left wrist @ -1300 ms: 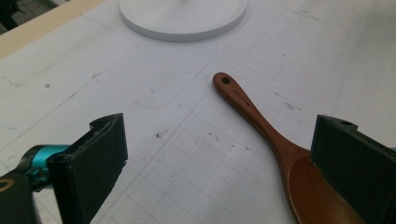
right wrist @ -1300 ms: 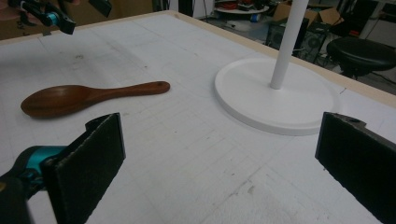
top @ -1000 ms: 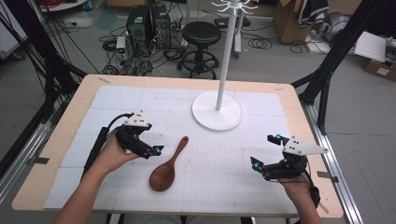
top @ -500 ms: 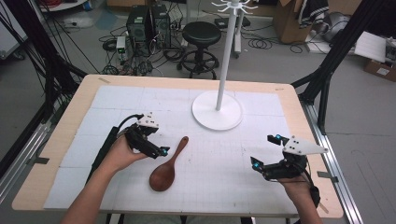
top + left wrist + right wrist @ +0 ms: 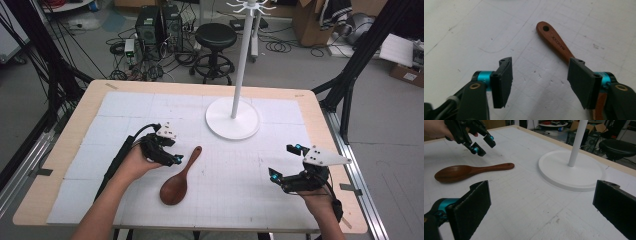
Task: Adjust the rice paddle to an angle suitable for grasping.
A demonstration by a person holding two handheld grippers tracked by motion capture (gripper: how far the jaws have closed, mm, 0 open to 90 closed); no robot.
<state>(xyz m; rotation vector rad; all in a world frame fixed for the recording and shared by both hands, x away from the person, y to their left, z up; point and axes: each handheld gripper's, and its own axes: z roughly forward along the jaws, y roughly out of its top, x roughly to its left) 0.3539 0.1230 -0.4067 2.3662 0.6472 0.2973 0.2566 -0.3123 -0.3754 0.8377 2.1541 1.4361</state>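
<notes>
- The left gripper hovered low over the white mat, just beside the handle of the wooden spoon. Its jaws had just been closing, yet they stood partly apart with only bare mat between them and gripped nothing.
- In the left gripper view, the spoon's handle ran up and away past the right-hand pad, which covered part of it. The spoon therefore lay off to that side of the gap, not inside it.
- The spoon lay flat on the mat near the middle of the table. Its long axis ran on a slant, with the bowl toward the person and the holed handle end pointing away toward the white stand, from which it was well apart.
- I judged that the grasp turned on this offset: the left gripper would need to shift sideways toward the handle so the pads straddled it across its narrow width, and not along its length.
- The left hand was plainly the nearer one, so the pick looked to be its job.
- The right gripper sat well apart from the spoon, near the table's right edge. Its jaws were spread wide and empty, pointing across the mat toward the spoon and the stand's round base.
</notes>
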